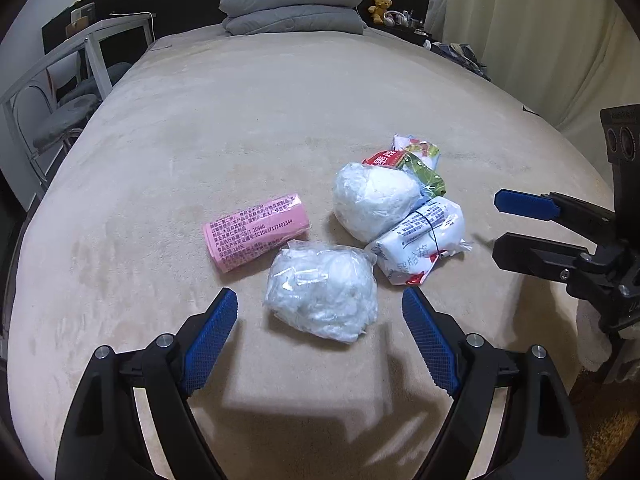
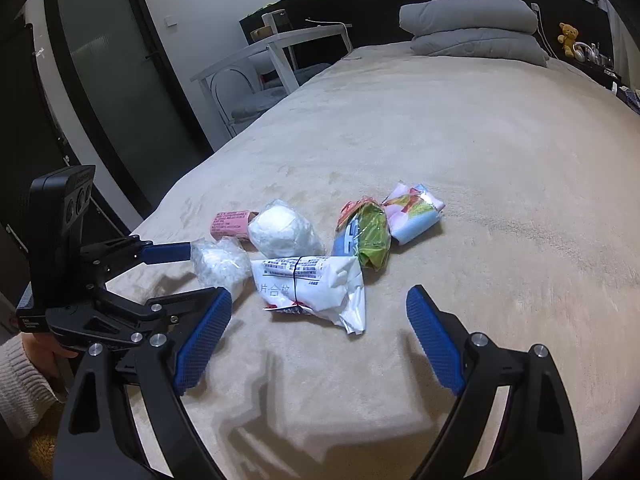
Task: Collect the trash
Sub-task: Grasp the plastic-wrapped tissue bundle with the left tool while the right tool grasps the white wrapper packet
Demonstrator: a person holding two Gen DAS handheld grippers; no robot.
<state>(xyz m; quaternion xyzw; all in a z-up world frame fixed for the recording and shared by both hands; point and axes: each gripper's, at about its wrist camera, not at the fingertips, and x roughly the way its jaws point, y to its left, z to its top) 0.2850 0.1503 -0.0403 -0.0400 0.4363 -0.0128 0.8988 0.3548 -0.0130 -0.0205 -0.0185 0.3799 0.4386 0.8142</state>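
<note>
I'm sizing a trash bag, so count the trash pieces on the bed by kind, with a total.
Clear plastic bags stuffed with white wadding: 2
Pink printed wrapper: 1
White printed wrapper, tied with a thread: 1
Green and red snack wrapper: 1
Pastel multicolour packet: 1
Total: 6

Both fisheye views are evenly lit from overhead, a touch dim and cool. The beige plush bed cover (image 1: 248,120) bulges like a dome, and straight lines bend hard toward the black vignetted corners. Soft grey shadows of the gripper frames fall on the cover close to the lens, pointing toward the camera. Faint glare glints on the crumpled clear plastic bundle (image 1: 322,290) and the white printed wrapper (image 2: 316,280). The centre is sharp; the stacked grey pillows (image 2: 476,28) look softer, and the edges smear slightly.
</note>
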